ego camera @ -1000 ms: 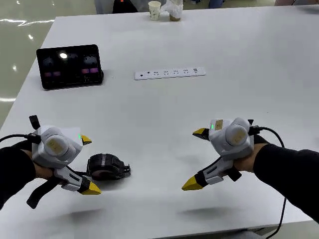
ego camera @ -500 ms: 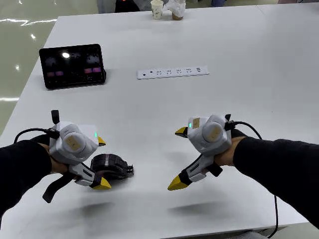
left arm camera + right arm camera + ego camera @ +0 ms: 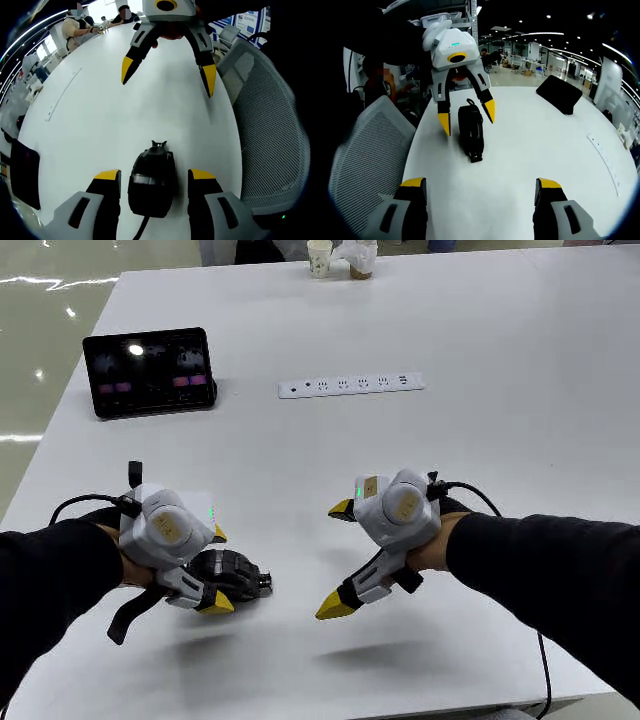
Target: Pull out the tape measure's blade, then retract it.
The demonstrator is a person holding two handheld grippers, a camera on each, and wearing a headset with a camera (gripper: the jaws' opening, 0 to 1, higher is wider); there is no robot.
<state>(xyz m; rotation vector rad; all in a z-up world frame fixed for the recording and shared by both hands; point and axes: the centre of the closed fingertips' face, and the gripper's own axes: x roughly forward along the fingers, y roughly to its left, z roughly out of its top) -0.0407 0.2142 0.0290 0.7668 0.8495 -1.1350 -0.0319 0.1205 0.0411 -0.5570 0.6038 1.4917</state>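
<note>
Black, rounded plastic tape measure (image 3: 152, 182) on the white tabletop (image 3: 450, 420), near the person's edge, apparently upright on its narrow base. Blade wound in by the look of it, with just the small end hook (image 3: 159, 144) poking from the case mouth and aimed toward the right gripper. Dark glossy shell, a paler patch across the top, a thin dark strap trailing from the rear. Bracketed by the yellow-tipped left gripper (image 3: 218, 568), jaws spread to either side of the case and seemingly not yet pressing on it. To do this step well: close squarely on the two broad sides, behind the mouth, firmly enough to stop any twisting or skidding, leaving the hook free. Facing it, a little apart, the yellow-tipped right gripper (image 3: 335, 558), jaws wide apart and empty; best brought in low along the tabletop, in line with the hook, to pinch the tab alone. Farther off, a black tablet (image 3: 150, 370) and a white power strip (image 3: 350, 385).
</note>
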